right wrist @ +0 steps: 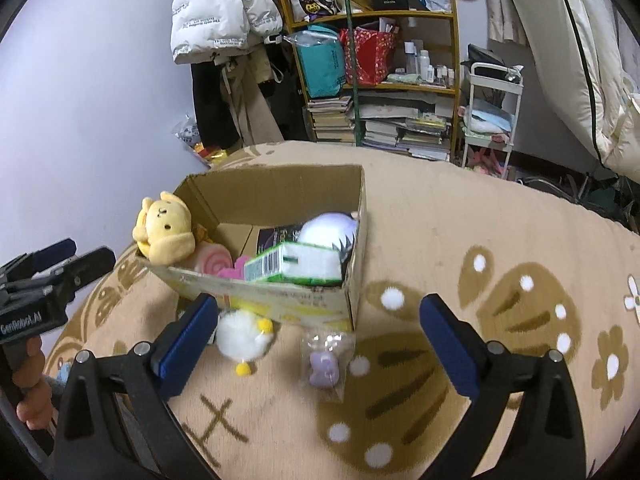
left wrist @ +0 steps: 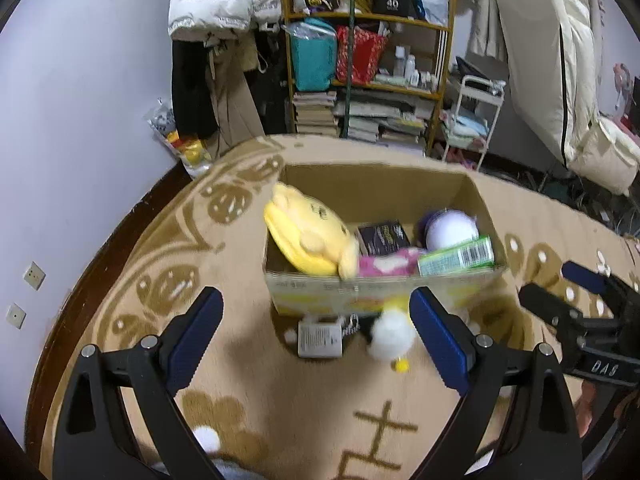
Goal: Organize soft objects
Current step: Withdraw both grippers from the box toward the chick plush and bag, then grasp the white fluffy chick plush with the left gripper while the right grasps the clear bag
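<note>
Both grippers [left wrist: 316,320] [right wrist: 318,320] open, white plush [left wrist: 390,334] beside box [left wrist: 384,286] front edge

Duck plush [right wrist: 242,338] before box [right wrist: 280,304]

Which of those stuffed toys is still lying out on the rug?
The white duck, lying on the rug against the box front. The yellow bear and the purple-white plush are already in the box.

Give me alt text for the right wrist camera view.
Open right tongs hover over a patterned rug, facing a cardboard box filled with plush toys; a white fluffy toy and a bagged purple toy lie before it.
</note>
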`<state>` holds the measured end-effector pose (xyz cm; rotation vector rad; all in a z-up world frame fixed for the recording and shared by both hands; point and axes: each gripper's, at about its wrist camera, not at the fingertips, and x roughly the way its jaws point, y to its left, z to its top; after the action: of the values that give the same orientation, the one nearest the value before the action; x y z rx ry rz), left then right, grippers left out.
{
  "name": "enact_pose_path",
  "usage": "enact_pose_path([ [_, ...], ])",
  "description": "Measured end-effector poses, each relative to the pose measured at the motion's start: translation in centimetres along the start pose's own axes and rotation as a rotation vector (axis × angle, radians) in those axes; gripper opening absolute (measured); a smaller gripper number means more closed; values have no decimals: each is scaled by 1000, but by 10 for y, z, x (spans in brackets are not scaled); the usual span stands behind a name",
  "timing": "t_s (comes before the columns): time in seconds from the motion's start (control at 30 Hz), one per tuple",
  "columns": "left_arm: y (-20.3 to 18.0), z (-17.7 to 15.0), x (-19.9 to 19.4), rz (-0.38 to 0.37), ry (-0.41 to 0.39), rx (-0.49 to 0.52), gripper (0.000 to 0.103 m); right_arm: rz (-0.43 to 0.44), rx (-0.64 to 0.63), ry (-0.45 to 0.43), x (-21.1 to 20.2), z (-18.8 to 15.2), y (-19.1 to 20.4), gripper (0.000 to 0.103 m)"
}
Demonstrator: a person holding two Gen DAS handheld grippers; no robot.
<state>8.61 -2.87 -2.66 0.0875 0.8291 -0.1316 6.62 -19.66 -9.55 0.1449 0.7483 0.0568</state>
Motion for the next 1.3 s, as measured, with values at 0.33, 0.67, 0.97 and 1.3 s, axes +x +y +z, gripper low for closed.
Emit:
enact_pose_path([
  [0.33,-10,-12,20,-9,33,20,93,-19,37,56,10,-15,-7,103],
  [0.67,-25,-18,46,-43,58,67,93,-26,97,122,40,-19,-19,103],
  [0.97,-38,-24,74,-59,109,77,93,-36,141,178,64,-24,-26,103],
  [1.3,-58,-31,95,-65,118,176,93,-26,183,234,84,-29,-34,103],
])
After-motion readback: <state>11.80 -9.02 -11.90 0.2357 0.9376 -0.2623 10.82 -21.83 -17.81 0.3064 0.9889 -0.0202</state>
